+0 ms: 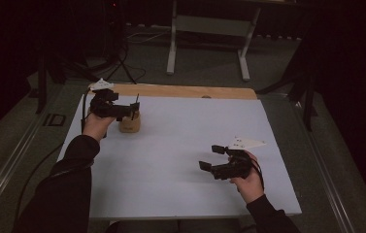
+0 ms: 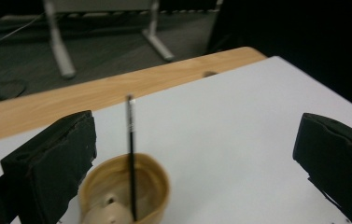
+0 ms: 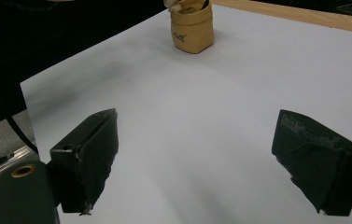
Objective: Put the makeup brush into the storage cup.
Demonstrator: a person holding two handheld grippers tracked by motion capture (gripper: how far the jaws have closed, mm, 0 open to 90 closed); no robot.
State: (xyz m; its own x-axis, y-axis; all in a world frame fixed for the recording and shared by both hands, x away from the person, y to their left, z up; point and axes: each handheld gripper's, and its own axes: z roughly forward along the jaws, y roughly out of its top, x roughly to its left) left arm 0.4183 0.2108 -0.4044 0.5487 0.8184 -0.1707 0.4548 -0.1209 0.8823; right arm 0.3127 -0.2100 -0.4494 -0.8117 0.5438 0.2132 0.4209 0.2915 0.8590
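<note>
One pen (image 2: 130, 158) stands in the tan cup (image 1: 129, 123), upper left of the tabletop (image 1: 180, 160). Left gripper (image 1: 122, 110) just above the cup, fingers apart, pen free between them. Right gripper (image 1: 214, 158) lower right, fingers apart, empty. Placement looks done; nothing else left to load.
</note>
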